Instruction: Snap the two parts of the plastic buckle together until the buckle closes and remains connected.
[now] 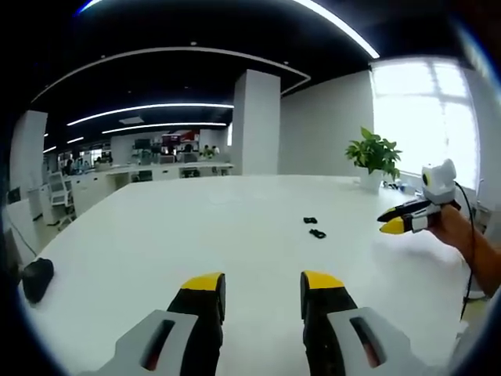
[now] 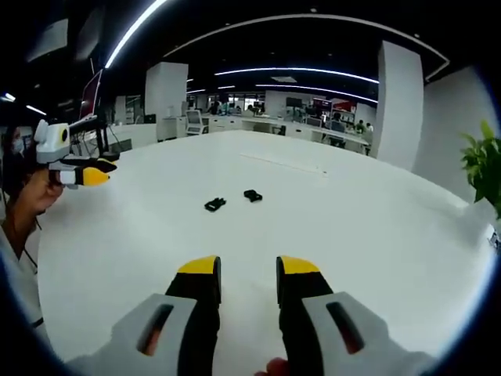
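Where the white table (image 1: 156, 235) curves away at the left of the left gripper view, a dark object (image 1: 36, 279) sits right by its edge, and from there the tabletop runs bare past the left gripper (image 1: 262, 286), whose yellow-tipped jaws stand apart with nothing between them. Beyond those jaws, well clear of every edge, lie the two black buckle parts (image 1: 313, 227), close together but not joined, one slightly nearer than the other. Farther right, the right gripper (image 1: 395, 223) hovers over the table, held by a hand (image 1: 450, 227), with a potted plant (image 1: 376, 157) behind it near the far edge by the window; whether its jaws are parted cannot be told from this angle. In the right gripper view, the left gripper (image 2: 90, 174) appears at the far left, raised above the table edge. The buckle parts (image 2: 232, 200) lie side by side with a small gap, and open white surface surrounds them. At the bottom, the right gripper (image 2: 248, 274) has its jaws spread a moderate way, empty. Plant leaves (image 2: 484, 168) show at the right margin.
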### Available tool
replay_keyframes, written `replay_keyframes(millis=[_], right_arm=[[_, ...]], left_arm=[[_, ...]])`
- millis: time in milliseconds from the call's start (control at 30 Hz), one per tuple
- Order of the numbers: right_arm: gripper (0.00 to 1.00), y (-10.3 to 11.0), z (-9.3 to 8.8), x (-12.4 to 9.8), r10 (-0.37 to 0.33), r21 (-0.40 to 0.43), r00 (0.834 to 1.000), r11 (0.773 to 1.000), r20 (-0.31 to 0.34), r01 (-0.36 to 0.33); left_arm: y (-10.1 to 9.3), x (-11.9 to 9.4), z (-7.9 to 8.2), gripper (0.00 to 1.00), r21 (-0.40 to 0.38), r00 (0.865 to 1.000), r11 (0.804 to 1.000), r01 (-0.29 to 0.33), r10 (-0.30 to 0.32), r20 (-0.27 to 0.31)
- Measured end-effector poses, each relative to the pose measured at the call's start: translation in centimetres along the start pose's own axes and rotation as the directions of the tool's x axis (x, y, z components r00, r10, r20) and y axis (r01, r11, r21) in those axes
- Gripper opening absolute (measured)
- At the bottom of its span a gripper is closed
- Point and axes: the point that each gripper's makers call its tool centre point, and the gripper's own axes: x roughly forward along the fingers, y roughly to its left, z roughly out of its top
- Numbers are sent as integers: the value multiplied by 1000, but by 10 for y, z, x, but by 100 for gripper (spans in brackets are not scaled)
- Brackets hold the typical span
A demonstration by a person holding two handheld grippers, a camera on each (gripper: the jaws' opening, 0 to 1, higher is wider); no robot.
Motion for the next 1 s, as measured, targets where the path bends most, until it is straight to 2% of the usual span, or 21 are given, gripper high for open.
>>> replay_keyframes(millis=[1000], right_arm=[[28, -10, 16, 23, 54, 10, 999, 999, -2, -54]], left_arm=[[-1, 5, 3, 38, 5, 1000, 1000, 19, -19, -15]])
